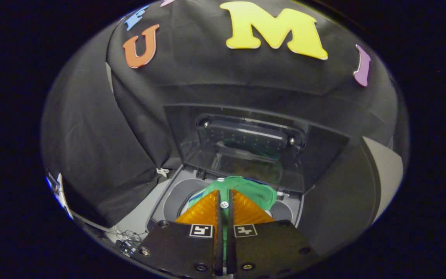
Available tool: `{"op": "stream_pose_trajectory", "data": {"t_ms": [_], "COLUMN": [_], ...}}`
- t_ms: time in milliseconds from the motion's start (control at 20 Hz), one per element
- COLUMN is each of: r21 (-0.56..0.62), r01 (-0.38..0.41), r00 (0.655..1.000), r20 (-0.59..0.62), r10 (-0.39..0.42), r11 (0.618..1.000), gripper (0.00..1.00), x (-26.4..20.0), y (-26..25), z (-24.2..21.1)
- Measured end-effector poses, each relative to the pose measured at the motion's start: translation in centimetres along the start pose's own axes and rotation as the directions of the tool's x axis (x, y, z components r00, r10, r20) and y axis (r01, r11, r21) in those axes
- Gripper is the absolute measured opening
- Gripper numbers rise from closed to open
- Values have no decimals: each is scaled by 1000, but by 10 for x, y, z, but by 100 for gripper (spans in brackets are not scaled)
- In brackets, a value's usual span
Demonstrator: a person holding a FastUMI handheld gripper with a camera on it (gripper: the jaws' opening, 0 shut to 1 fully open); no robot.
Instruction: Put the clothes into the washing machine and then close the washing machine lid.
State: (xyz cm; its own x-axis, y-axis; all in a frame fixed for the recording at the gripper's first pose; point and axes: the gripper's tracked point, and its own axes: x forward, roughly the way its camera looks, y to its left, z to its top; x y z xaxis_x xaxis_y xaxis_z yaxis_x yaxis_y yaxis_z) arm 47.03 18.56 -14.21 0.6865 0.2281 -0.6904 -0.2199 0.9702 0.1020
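While the lid [246, 149] stands up open at the back edge of the washing machine [168, 195], your gripper [225, 193] is squeezed on the green clothes [258, 193].

Your fingers are almost together, with a thin bit of cloth between them. The clothes lie over the round tub hole, just ahead of your fingers. Black cloth wall [103, 147] hangs close on the left.

- Dim booth; most of the scene sits in deep shadow.
- Light falls from above onto the washing machine [176, 193] rim and the green cloth [254, 190].
- The raised lid [246, 147] shows faint reflections.
- Straight edges bow strongly toward the borders.
- The gripper [225, 199], fingers pressed almost together on the cloth, looks slightly soft.
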Motion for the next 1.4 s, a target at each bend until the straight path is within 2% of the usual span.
{"op": "stream_pose_trajectory", "data": {"t_ms": [150, 400, 550, 1100, 1200, 1250, 1300, 1350, 1400], "r21": [63, 123, 95, 137, 145, 161, 180, 181, 175], "r01": [-1, 53, 70, 62, 68, 31, 6, 11, 40], "r00": [998, 985, 980, 974, 955, 928, 908, 914, 926], "r20": [-65, -168, -194, -223, -297, -372, -412, -401, -377], "r10": [5, -32, -51, -30, -23, 31, 70, 64, 29], "r11": [998, 991, 993, 989, 987, 986, 984, 983, 984], "gripper": [7, 7, 7, 7, 7, 8, 32, 56, 79], "x": [21, 45, 53, 59, 63, 62, 61, 59, 63], "y": [2, -3, -4, -6, -5, 6, 11, 14, 8], "z": [-18, -48, -62, -71, -88, -98, -111, -119, -107]}}
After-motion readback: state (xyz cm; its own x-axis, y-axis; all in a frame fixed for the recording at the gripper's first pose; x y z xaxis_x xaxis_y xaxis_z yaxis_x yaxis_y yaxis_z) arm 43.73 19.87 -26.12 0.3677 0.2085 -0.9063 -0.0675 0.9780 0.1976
